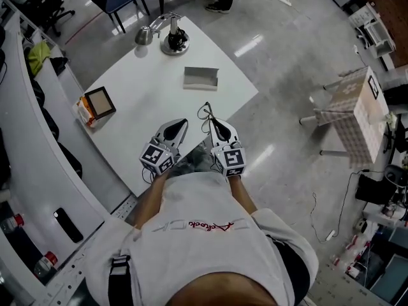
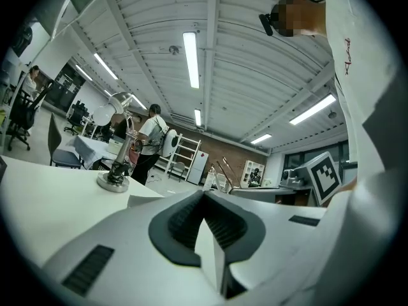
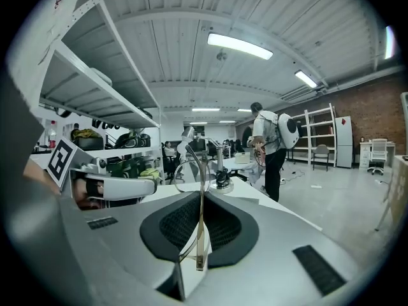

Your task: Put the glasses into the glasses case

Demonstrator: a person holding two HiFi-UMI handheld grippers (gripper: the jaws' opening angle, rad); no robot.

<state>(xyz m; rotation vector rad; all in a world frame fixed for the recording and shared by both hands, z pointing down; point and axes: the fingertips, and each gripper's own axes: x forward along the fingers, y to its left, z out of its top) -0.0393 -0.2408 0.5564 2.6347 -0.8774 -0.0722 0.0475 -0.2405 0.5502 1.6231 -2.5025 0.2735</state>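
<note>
The glasses case (image 1: 201, 77) lies open on the white table (image 1: 146, 88), grey and empty, beyond both grippers. My right gripper (image 1: 209, 117) is shut on the thin-framed glasses (image 1: 205, 111), which stick out past its tip. In the right gripper view one temple (image 3: 201, 222) is pinched between the dark pads, and a lens rim (image 3: 183, 171) rises ahead of the right gripper (image 3: 201, 195). My left gripper (image 1: 183, 123) hovers beside it over the table's near edge. In its own view the left gripper (image 2: 205, 193) is shut with nothing between its jaws, and the case (image 2: 145, 199) shows just past it.
A desk lamp with a round base (image 1: 174, 42) stands at the table's far end. A framed tablet (image 1: 100, 102) lies at the left edge on a packet. A curved white counter (image 1: 25, 171) runs along the left. A person (image 3: 271, 148) stands on the floor beyond.
</note>
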